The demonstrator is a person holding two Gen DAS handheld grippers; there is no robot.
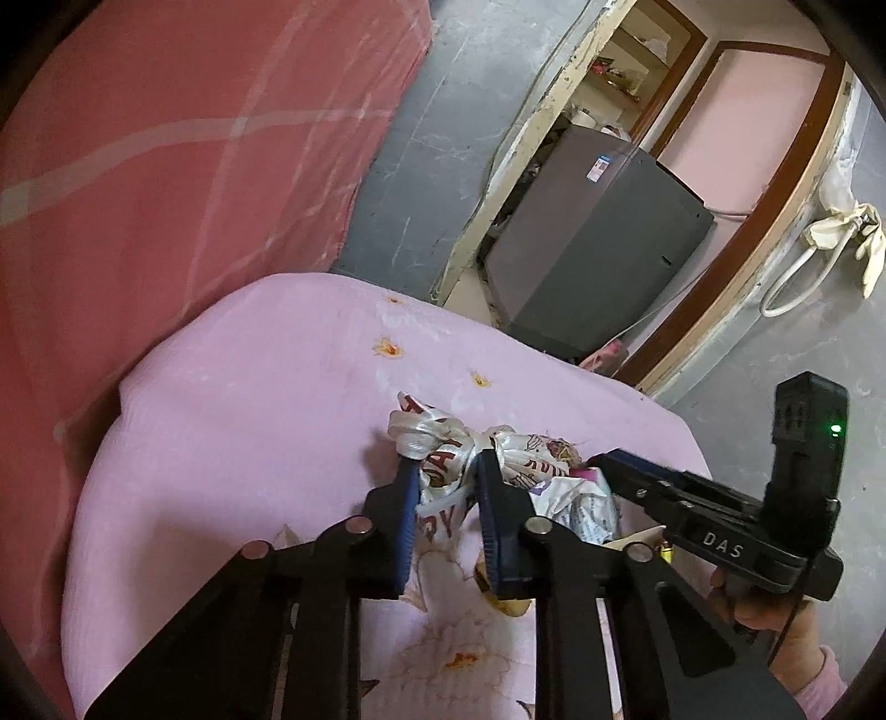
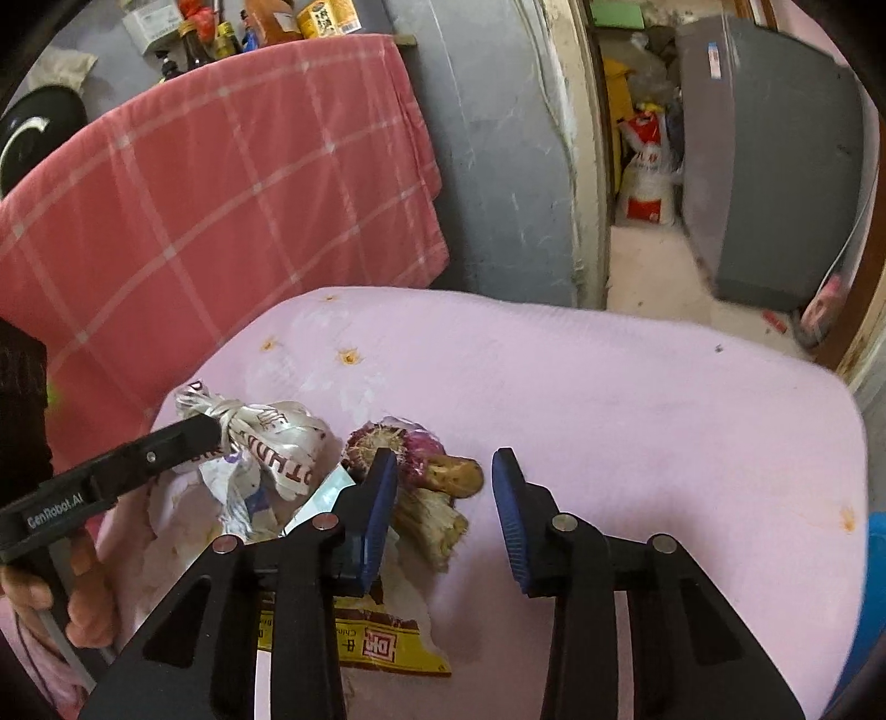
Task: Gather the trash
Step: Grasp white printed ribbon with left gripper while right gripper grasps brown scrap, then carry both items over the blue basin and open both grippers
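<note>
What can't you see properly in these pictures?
- Yellow wrapper: right wrist view, partly hidden behind the right gripper; print too broken to read.
- White plastic bag: left wrist view, lower part covered by the left gripper.
- Shelf bottles: cut off by the top edge.

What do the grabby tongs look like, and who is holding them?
Both tongs, left and right, are black with ridged blue pads and silver rivets. White lettering says "DAS" and "GenRobot.AI"; a green light glows. Bare hands hold them, one in a pink sleeve.
</note>
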